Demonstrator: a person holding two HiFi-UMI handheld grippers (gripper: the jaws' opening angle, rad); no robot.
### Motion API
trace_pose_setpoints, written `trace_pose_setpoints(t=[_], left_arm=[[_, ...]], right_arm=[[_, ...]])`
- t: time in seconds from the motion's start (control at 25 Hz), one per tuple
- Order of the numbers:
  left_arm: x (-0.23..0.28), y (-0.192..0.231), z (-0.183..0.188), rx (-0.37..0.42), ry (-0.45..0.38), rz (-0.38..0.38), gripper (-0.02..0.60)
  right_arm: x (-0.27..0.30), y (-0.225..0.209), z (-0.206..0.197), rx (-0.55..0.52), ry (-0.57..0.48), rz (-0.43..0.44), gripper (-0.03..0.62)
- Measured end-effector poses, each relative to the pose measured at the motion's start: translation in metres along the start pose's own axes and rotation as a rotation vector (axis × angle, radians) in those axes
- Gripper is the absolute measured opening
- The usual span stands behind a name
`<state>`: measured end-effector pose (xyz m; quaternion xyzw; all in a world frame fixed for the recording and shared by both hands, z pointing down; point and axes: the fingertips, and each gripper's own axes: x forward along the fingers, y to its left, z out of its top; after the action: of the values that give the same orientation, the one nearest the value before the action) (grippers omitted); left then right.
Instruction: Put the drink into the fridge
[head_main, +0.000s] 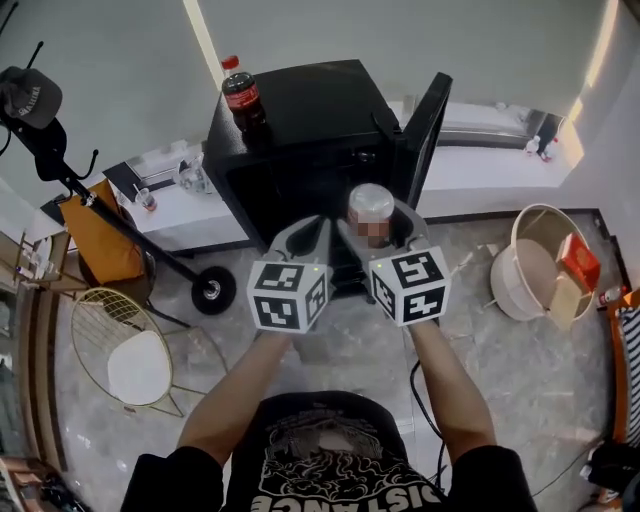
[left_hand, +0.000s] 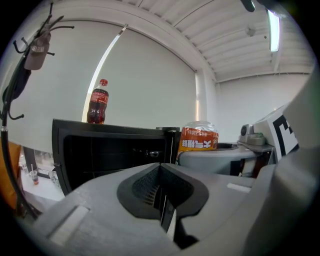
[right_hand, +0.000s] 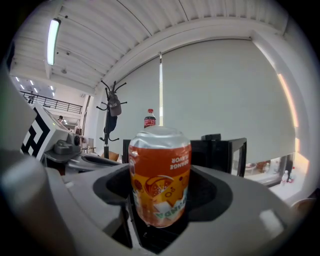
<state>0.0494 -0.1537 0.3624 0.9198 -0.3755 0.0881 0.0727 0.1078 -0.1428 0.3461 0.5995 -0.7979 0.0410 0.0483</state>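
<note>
My right gripper (head_main: 378, 226) (right_hand: 161, 200) is shut on an orange drink can (right_hand: 160, 175), held upside down; its silver end (head_main: 371, 203) shows in the head view. The can's label (left_hand: 199, 138) also shows at the right of the left gripper view. My left gripper (head_main: 306, 238) (left_hand: 161, 192) is shut with nothing between its jaws, close beside the right one. Both point at a small black fridge (head_main: 300, 130) just ahead, its door (head_main: 424, 135) swung open to the right and its dark inside (left_hand: 115, 155) facing me. A cola bottle (head_main: 243, 97) (left_hand: 97, 101) stands on the fridge top.
A coat stand (head_main: 60, 165) with a cap rises at the left, its wheeled base (head_main: 212, 290) near the fridge. A wire chair (head_main: 120, 350) stands at the lower left. A white bucket (head_main: 535, 265) sits on the floor at the right. A low white shelf (head_main: 175, 205) flanks the fridge.
</note>
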Motion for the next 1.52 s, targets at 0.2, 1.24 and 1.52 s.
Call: trace_pose_setpoints(t=[0.2, 1.24, 1.52], left_arm=[[0.023, 0.015, -0.020, 0.025, 0.037, -0.045, 0.005], [0.114, 0.088, -0.141, 0.040, 0.110, -0.102, 0.005], [0.143, 0.099, -0.162, 0.049, 0.131, -0.120, 0.005]], right_arm=[[0.021, -0.008, -0.020, 0.022, -0.014, -0.045, 0.330], [0.146, -0.044, -0.180, 0.047, -0.008, -0.242, 0.330], [0.172, -0.064, -0.223, 0.058, 0.012, -0.294, 0.330]])
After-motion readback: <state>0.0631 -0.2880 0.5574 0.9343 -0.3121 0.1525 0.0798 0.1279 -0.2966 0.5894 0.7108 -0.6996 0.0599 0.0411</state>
